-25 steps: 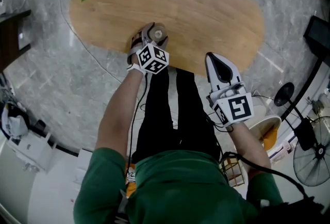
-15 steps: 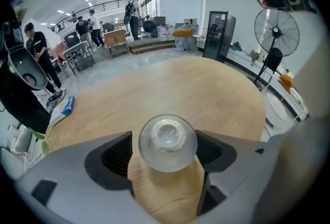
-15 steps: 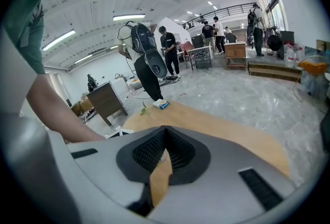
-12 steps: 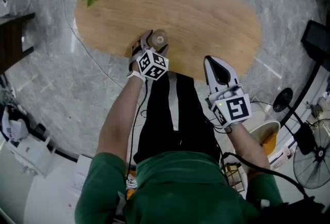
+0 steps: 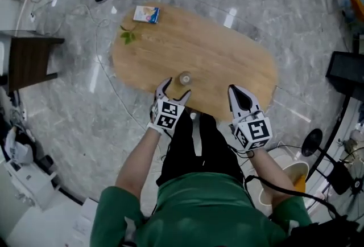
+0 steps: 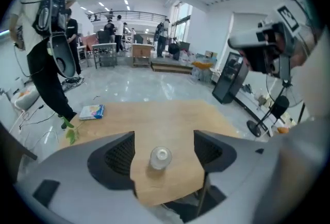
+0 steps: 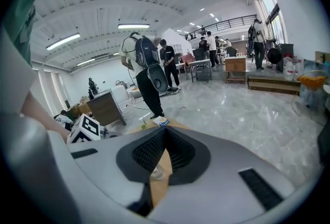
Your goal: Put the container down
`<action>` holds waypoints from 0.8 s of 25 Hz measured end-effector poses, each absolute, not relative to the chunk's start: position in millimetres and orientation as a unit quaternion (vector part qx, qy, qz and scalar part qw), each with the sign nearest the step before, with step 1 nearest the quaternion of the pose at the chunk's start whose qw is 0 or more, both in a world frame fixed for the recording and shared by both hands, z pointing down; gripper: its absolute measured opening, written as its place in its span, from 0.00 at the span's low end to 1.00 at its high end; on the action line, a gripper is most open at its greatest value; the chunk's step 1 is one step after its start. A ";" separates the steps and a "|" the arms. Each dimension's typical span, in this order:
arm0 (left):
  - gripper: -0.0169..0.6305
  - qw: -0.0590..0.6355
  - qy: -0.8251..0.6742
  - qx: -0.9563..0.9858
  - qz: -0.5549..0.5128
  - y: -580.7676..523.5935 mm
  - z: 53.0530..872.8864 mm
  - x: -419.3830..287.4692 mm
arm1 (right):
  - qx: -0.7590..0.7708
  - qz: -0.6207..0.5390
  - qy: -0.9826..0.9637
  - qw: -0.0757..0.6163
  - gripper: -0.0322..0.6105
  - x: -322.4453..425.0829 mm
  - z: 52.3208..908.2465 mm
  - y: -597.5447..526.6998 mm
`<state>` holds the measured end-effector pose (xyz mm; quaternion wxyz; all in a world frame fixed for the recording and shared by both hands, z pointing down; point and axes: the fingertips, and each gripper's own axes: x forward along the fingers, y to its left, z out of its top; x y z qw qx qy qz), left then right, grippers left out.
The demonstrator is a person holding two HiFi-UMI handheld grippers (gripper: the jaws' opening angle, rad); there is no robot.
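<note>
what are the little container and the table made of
Container: clear plastic or glass, I can't tell which; glossy, the table's colour shows through it, and the top is pale.
Table: wood or wood-look laminate, smooth; light brown with faint grain lines running along it.

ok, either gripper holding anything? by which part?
Nothing is held. The left gripper has its jaws open, clear of the container, which stands on the table just ahead. The right gripper is shut and empty.

One oval wooden table (image 5: 227, 64), one clear container (image 5: 185, 78), one small printed box (image 5: 146, 14), one leafy sprig (image 5: 128, 36); two grippers: left gripper (image 5: 176, 89), right gripper (image 5: 234, 89).
</note>
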<state>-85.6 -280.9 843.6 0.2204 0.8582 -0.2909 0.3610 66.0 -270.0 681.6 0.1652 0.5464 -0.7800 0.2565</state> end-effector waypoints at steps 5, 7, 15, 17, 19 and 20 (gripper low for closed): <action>0.59 0.220 -0.340 0.868 0.288 -300.4 715.7 -85.1 | 0.557 0.235 -0.783 0.146 0.08 75.1 607.5 -281.1; 0.48 0.205 -0.358 0.875 0.256 -306.8 666.4 -82.8 | 0.562 0.223 -0.785 0.139 0.08 81.9 579.8 -284.9; 0.18 0.154 -0.410 0.883 0.167 -310.6 543.0 -94.9 | 0.577 0.178 -0.790 0.106 0.08 82.0 510.7 -285.1; 0.17 0.144 -0.419 0.882 0.159 -310.4 521.7 -97.3 | 0.577 0.171 -0.793 0.098 0.08 78.8 494.7 -283.6; 0.15 0.132 -0.426 0.882 0.152 -308.3 501.7 -97.9 | 0.577 0.163 -0.795 0.089 0.08 76.9 478.0 -279.7; 0.14 0.125 -0.429 0.882 0.148 -308.6 491.7 -97.4 | 0.578 0.159 -0.796 0.083 0.08 76.9 469.2 -278.9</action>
